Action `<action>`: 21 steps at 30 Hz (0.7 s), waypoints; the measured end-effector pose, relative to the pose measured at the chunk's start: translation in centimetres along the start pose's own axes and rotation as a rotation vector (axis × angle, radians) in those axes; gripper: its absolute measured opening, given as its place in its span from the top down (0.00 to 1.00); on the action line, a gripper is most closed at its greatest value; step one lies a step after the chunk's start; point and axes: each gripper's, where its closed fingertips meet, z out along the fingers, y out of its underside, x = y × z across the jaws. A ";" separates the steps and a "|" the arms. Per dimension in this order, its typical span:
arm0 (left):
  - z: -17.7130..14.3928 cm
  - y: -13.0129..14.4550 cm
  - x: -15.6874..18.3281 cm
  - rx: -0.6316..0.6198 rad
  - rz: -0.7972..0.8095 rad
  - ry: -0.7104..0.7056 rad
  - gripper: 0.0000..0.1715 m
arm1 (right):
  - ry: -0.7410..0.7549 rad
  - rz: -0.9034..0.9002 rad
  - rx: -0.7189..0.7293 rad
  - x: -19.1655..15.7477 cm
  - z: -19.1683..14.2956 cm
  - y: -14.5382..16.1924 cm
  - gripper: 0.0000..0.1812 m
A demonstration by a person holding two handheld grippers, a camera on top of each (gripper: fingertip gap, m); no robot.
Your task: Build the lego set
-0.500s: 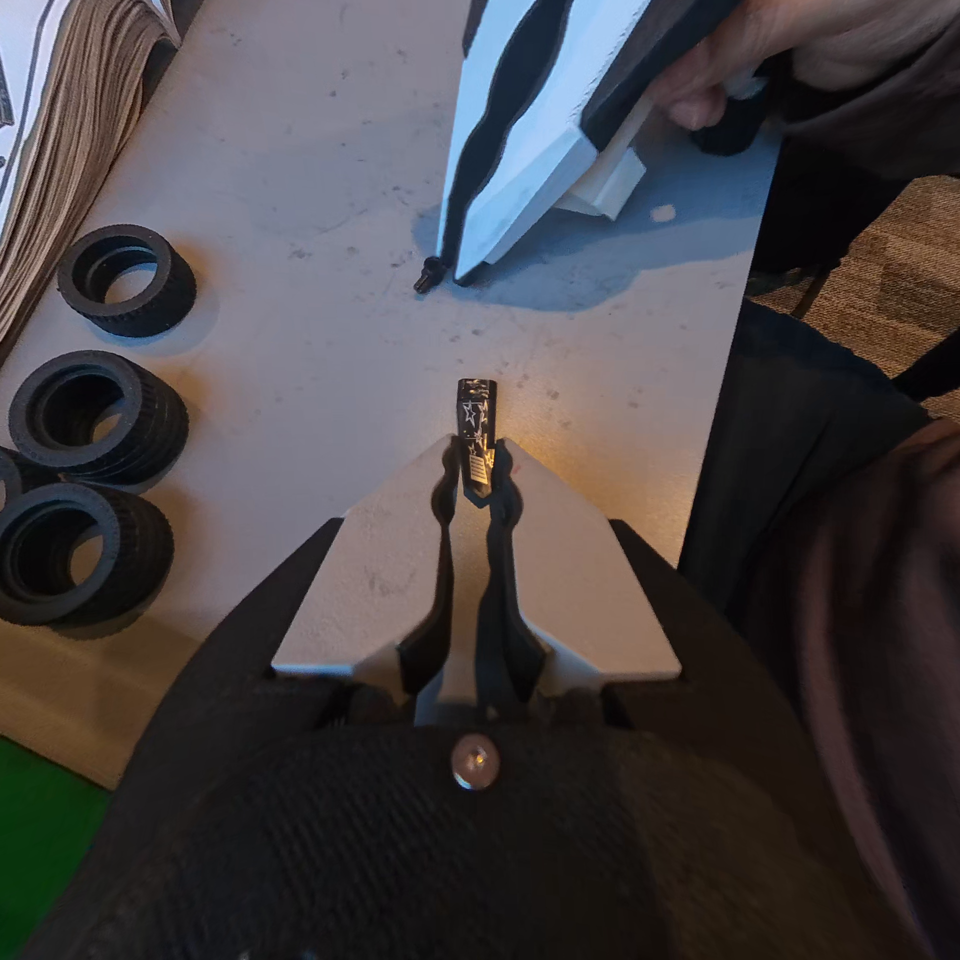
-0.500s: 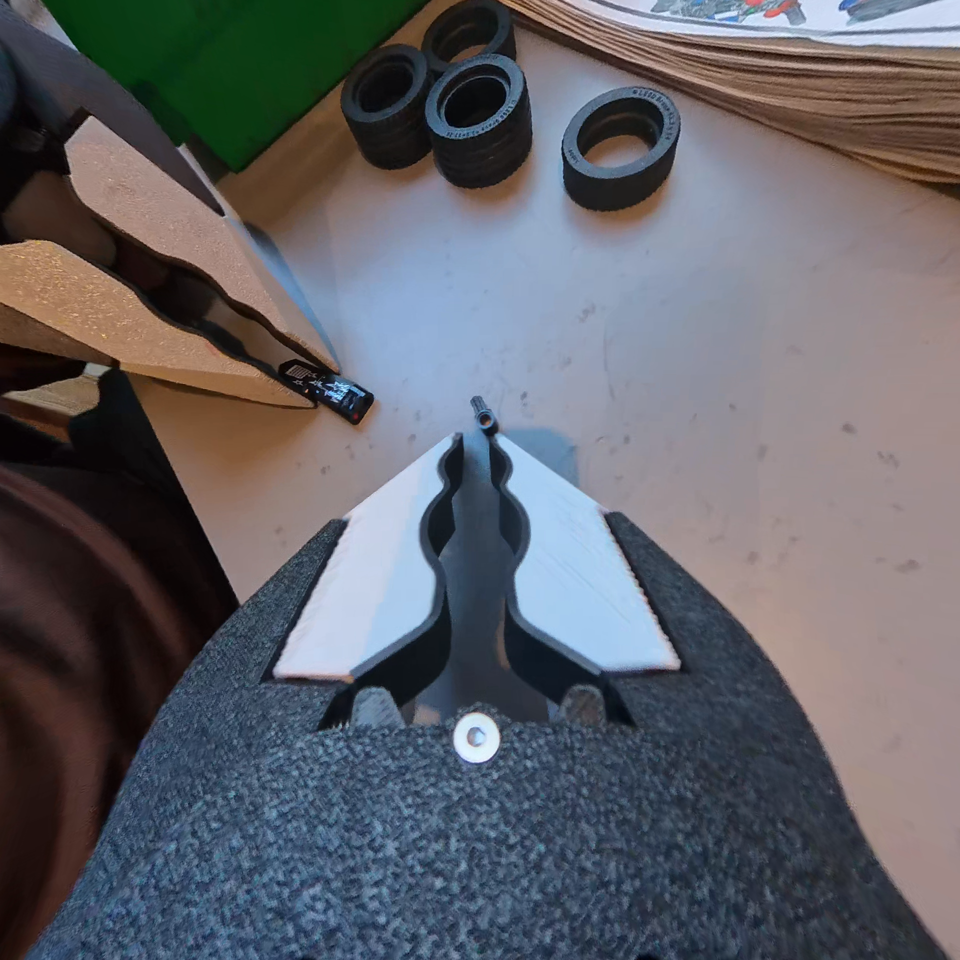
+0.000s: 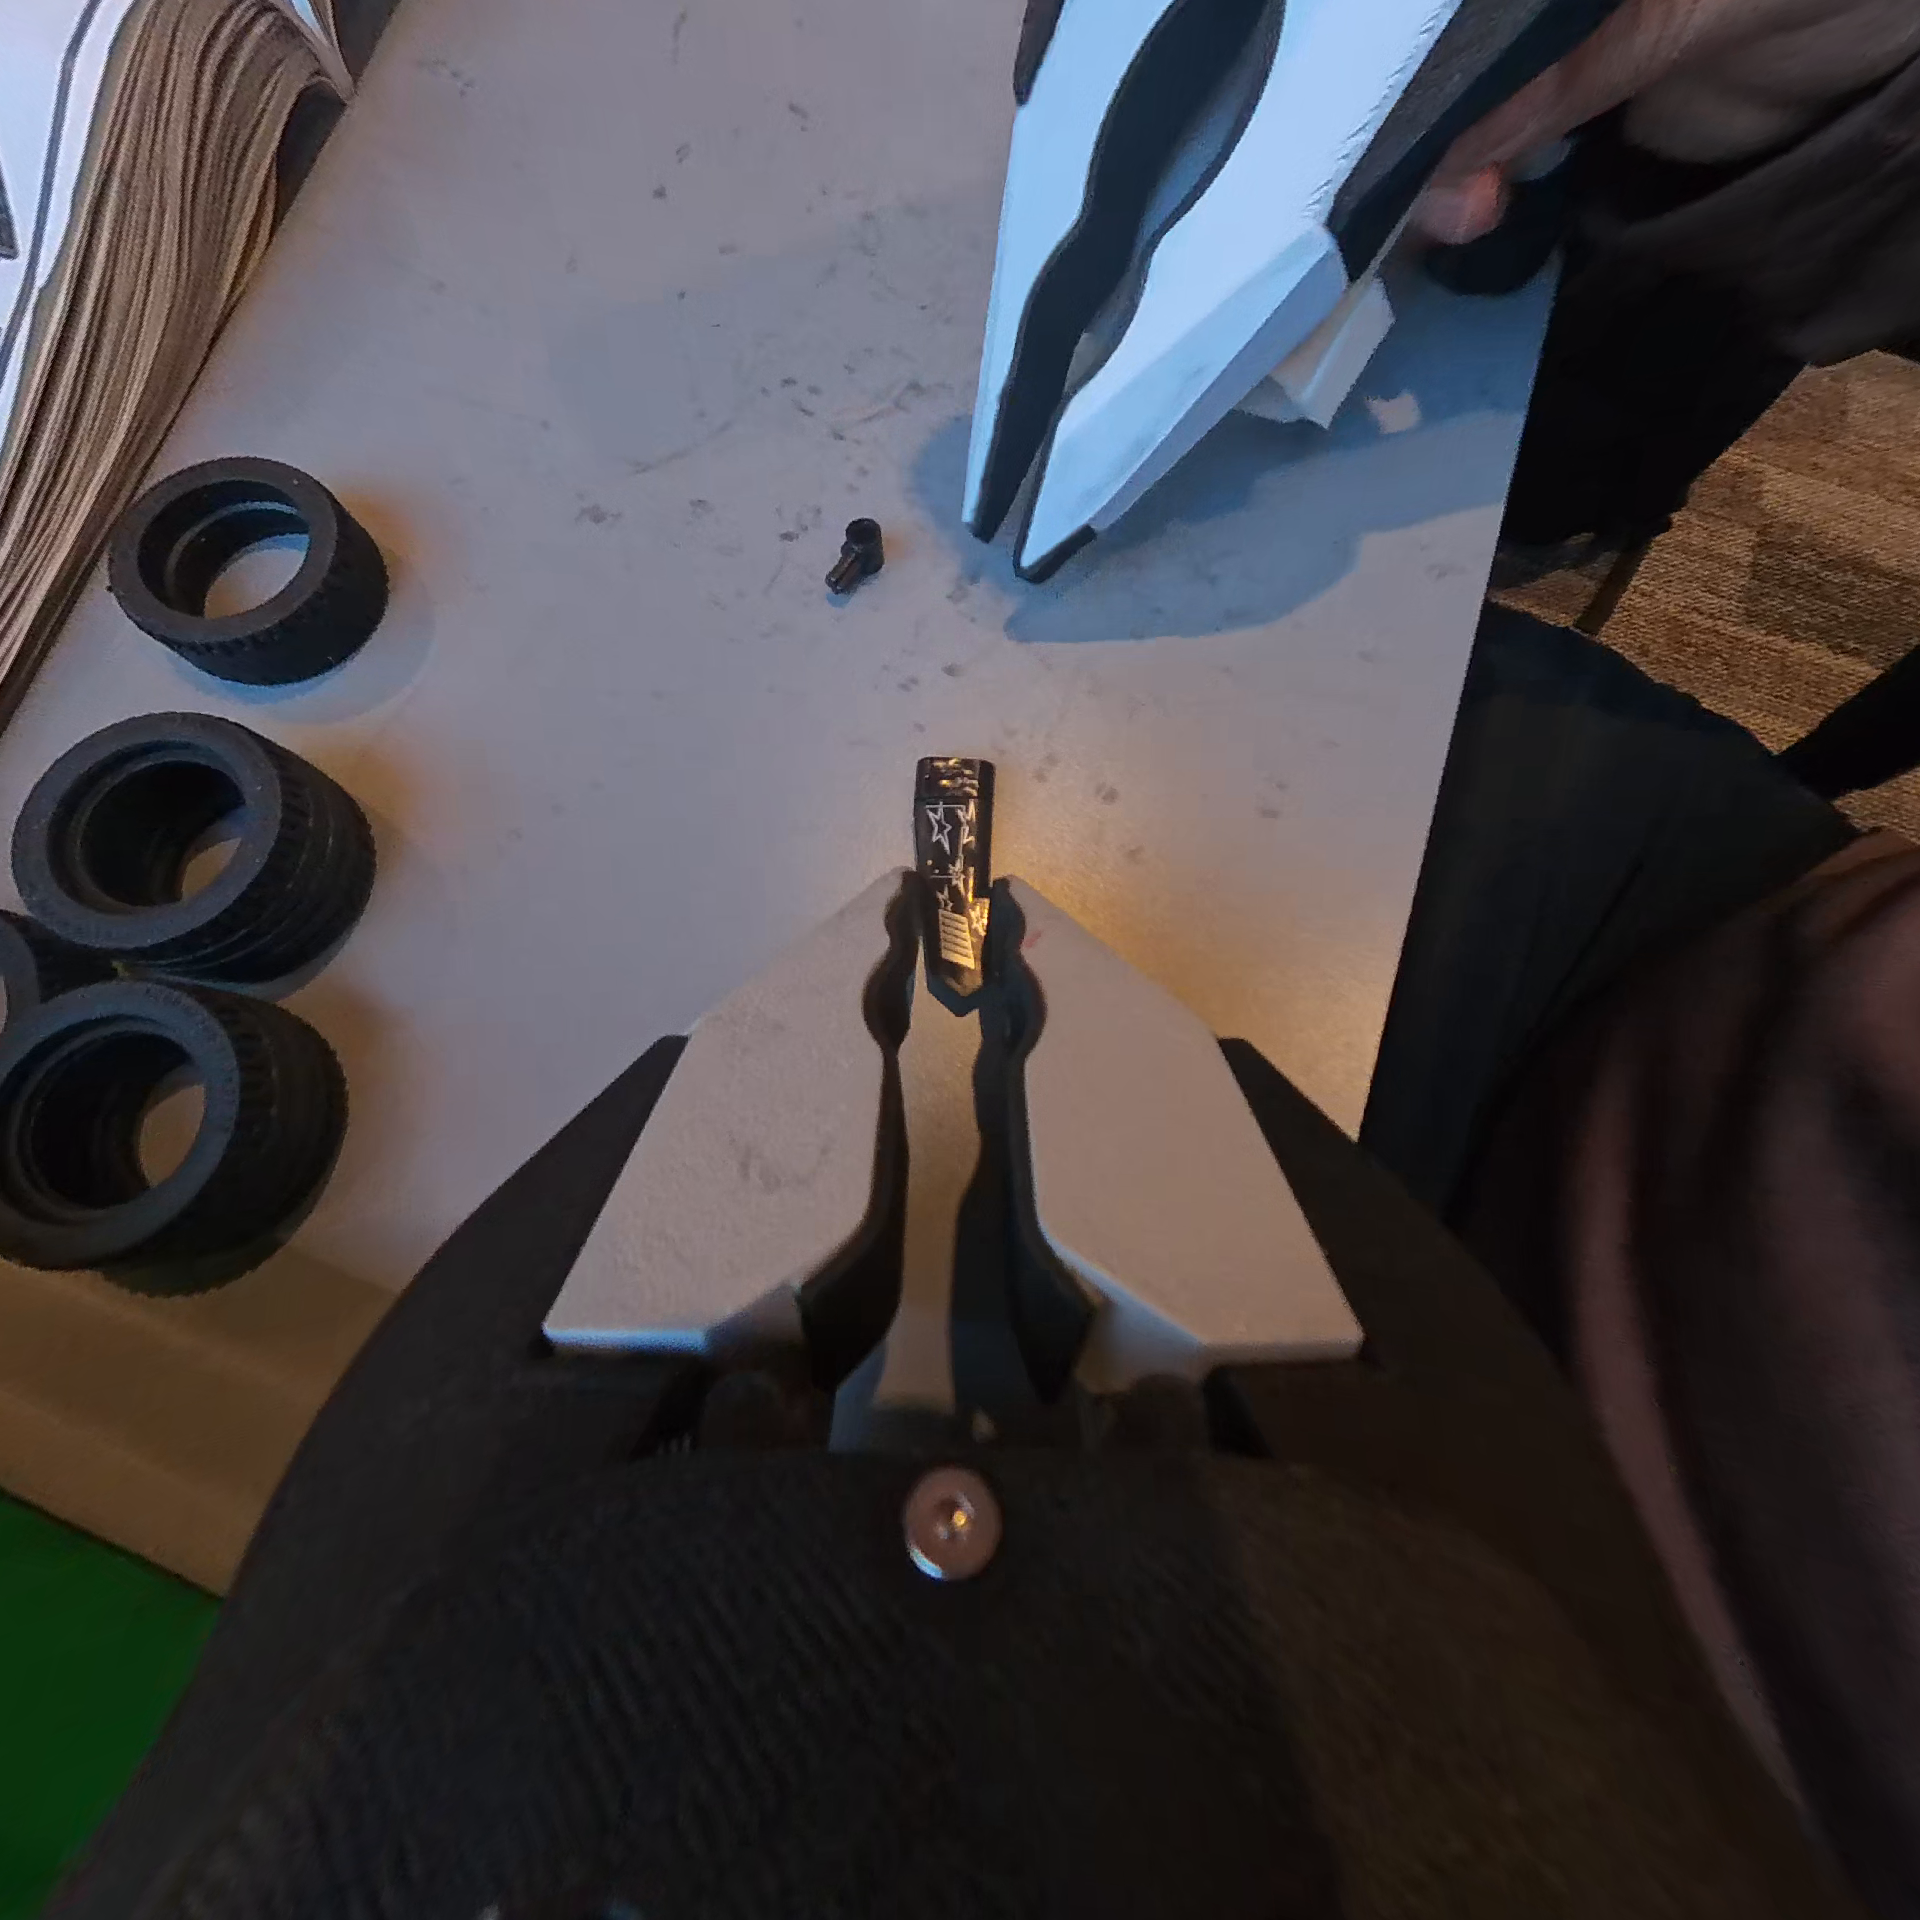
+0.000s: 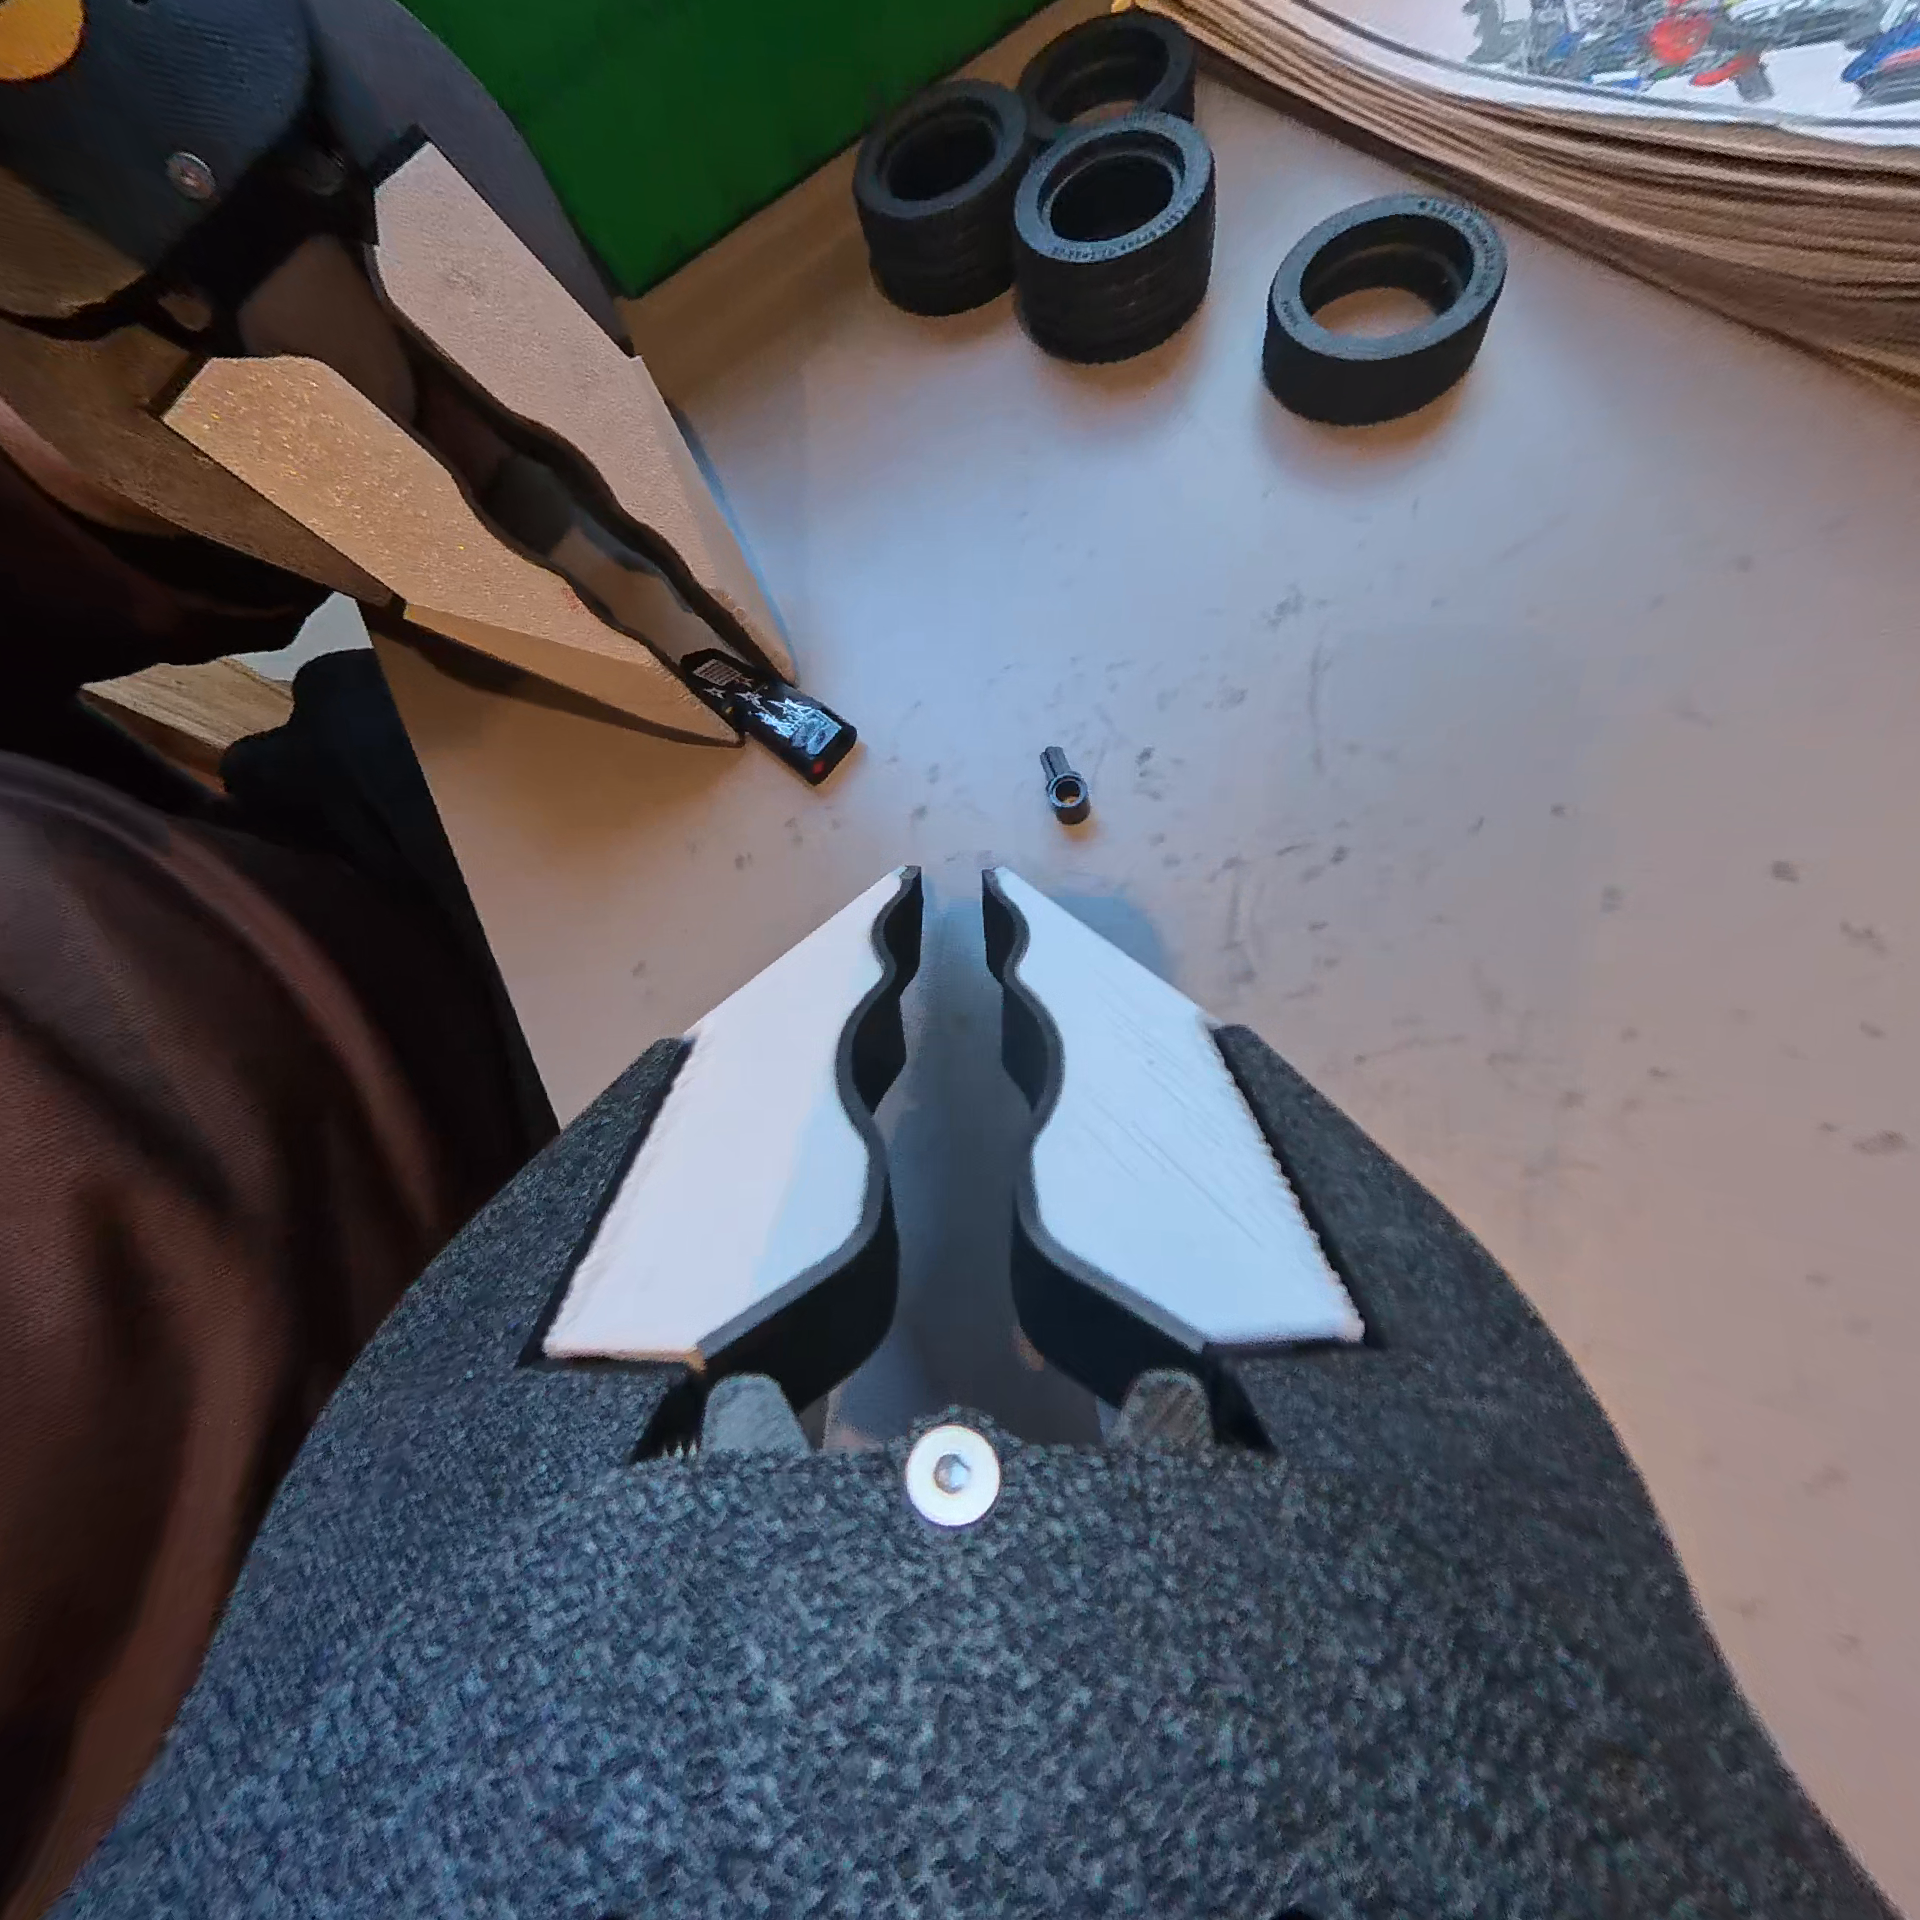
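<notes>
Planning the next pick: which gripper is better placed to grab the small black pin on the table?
Right. The right gripper is open, empty and near the small black pin; the left gripper is shut on the printed black piece.

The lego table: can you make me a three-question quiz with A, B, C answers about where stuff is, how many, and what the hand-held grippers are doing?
1. Where is the small black pin?
A. on the table
B. inside a tyre
C. in a gripper

2. How many black tyres show in the right wrist view?
A. two
B. four
C. six

3. What is the left hand-held gripper doing?
A. open, empty
B. gripping a tyre
C. shut on the black printed piece

Answers: 1 A, it lies free ahead of the open right hand-held gripper; 2 B, three clustered, one apart; 3 C, piece pinched between its fingertips.
</notes>
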 end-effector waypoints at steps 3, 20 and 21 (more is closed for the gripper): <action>0.0 0.0 0.0 0.000 0.001 -0.001 0.95 | 0.014 -0.012 0.022 0.2 -0.2 -0.2 0.94; 0.1 -0.1 0.0 0.000 0.000 0.007 0.94 | 0.031 0.019 0.070 1.0 -0.2 -1.2 0.91; 0.1 -0.1 0.0 0.000 0.001 0.007 0.94 | 0.037 0.015 0.076 1.1 -0.3 -1.3 0.90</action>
